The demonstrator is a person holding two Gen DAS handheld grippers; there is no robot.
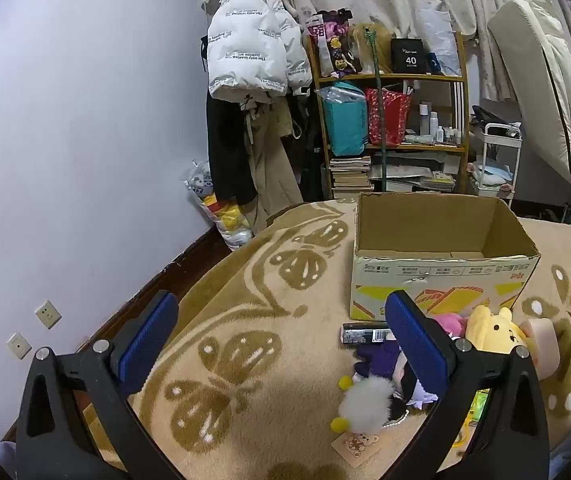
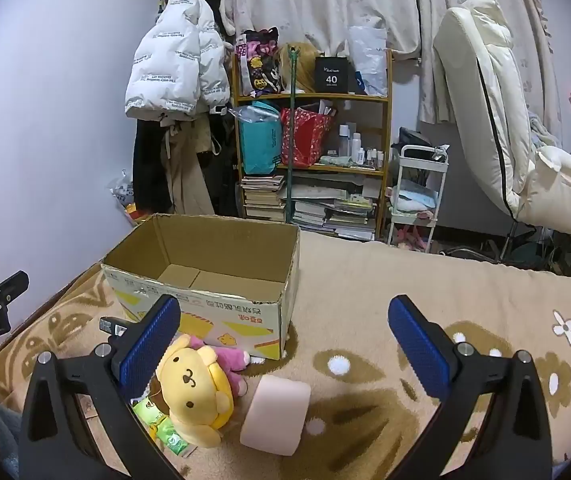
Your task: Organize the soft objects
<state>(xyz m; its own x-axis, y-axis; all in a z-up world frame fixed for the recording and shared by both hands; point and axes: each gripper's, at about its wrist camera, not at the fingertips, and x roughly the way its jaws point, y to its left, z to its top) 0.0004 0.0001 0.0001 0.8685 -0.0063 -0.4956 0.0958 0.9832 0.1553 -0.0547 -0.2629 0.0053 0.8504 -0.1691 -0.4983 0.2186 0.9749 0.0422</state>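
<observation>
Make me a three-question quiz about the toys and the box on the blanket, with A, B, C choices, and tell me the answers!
1. Where is the yellow plush dog?
A. inside the box
B. on the blanket in front of the box
C. on the shelf

2. What colour are the gripper pads?
A. blue
B. red
C. green

3. What is in the cardboard box?
A. toys fill it
B. its lid is shut
C. nothing can be seen in it

Answers:
1 B: the dog lies on the blanket, just in front of the box.
2 A: the pads on both the right gripper and the left gripper are blue.
3 C: the box is open on top and its bare floor shows.
</observation>
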